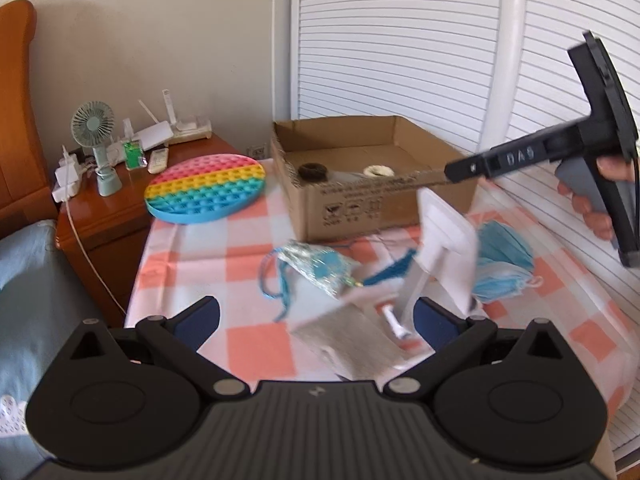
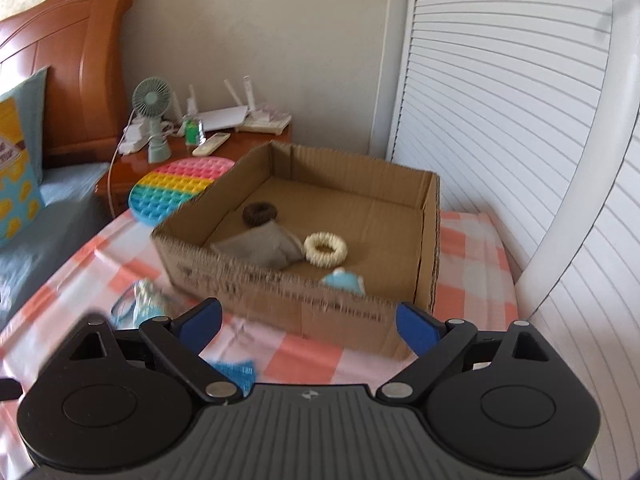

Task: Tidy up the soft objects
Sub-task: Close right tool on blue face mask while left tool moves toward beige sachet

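In the left wrist view my left gripper (image 1: 318,316) is open above the checked tablecloth (image 1: 256,344). A blurred grey cloth (image 1: 352,344) and a white packet (image 1: 444,240) lie below and between its fingers, untouched. A glittery pouch with blue strings (image 1: 316,268) and blue face masks (image 1: 504,268) lie further ahead. My right gripper (image 2: 308,318) is open and empty before the cardboard box (image 2: 296,304). Inside the box lie a brown scrunchie (image 2: 260,214), a grey cloth (image 2: 264,248), a cream scrunchie (image 2: 325,250) and a small blue item (image 2: 344,282).
A round rainbow pop-it (image 1: 206,188) rests at the table's far left edge. Behind it a wooden nightstand (image 1: 92,224) carries a small fan (image 1: 96,140), a router and chargers. White louvred doors (image 1: 400,40) close off the back and right. A bed lies left.
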Demonstrator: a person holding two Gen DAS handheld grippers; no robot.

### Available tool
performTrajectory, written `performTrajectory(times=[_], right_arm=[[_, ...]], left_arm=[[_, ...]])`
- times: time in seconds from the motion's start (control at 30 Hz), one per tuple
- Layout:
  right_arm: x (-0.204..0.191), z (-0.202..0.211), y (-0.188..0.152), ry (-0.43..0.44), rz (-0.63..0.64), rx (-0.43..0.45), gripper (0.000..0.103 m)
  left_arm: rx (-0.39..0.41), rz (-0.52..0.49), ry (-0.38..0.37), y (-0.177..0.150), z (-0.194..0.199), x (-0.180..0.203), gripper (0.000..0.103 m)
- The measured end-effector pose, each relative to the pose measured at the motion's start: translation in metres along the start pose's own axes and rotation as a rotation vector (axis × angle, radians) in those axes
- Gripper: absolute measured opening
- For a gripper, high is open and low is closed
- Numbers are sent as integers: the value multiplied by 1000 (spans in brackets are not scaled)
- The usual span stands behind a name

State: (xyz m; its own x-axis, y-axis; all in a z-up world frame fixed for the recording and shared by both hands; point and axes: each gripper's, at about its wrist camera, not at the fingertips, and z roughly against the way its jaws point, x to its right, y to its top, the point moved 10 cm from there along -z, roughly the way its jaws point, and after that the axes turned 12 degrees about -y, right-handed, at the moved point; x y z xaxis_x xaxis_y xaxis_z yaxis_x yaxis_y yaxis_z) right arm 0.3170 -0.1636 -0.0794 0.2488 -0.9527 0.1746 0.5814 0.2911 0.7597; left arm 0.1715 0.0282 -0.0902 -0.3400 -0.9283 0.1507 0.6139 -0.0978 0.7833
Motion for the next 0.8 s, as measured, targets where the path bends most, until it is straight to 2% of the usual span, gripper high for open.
performTrajectory(times=[0.13, 0.17, 0.3, 0.43, 0.53, 0.67, 0.8], right_arm=[[-5, 9, -25, 54, 40, -8, 90], [-8, 12, -31, 79, 51, -9, 84], [-20, 21, -52, 141, 116, -2, 81], [-25, 27, -65, 135, 165, 11, 81], [-26, 30, -72, 150, 166, 11, 81], [-26, 31, -80, 155, 195, 15, 81], [-32, 29, -91, 162, 262, 13, 79]], left_arm=[[-16, 18, -23, -11, -3, 16, 102], [-21, 17, -30, -14, -5, 21, 102], [-51, -16, -42, -23, -11, 39, 102], [-62, -60, -40, -26, -19, 51, 102], [-57, -97, -2, -24, -27, 48, 102], [-78, -52, 36, -24, -33, 33, 102], [-82, -27, 17, -27, -32, 34, 102]])
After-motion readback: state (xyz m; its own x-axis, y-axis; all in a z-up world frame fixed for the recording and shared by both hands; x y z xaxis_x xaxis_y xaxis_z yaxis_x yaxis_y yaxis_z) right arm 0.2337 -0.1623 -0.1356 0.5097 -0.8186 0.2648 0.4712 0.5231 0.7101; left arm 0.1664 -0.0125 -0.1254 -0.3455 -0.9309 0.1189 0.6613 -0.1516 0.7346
